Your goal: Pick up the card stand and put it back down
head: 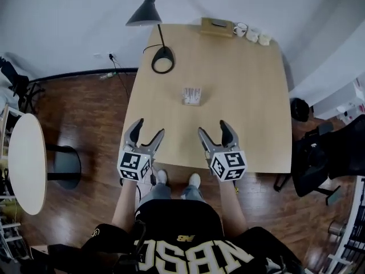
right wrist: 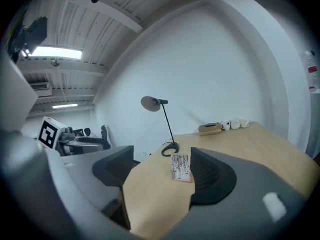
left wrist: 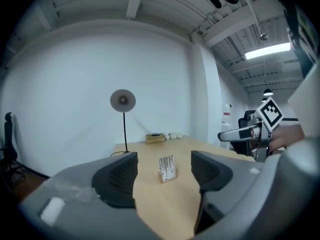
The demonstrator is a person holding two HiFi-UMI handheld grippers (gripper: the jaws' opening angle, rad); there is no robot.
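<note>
Two grey hand-held two-jaw grippers hover over the near edge of the light wooden table [head: 245,107], low in the head view. The left gripper [head: 148,129] is left of centre, the right gripper [head: 214,128] right of centre. Both have their jaws parted to a moderate gap with nothing between the pads; each gripper's own view shows only bare tabletop there and, further off, the task's thing framed in the gap.

That thing — the small pale wooden card stand with its row of white cards [head: 192,96] — sits upright near the middle of the table. It is well apart from both grippers and from the black desk lamp [head: 162,60] toward the upper left.

By my reading the pick-up has not yet begun; this is the approach, with the stand untouched. The next move calls for one gripper to go forward and down to the stand with its jaws wide enough to straddle the base. It should then close on two opposite sides and lift straight up so the cards do not spill.
</note>
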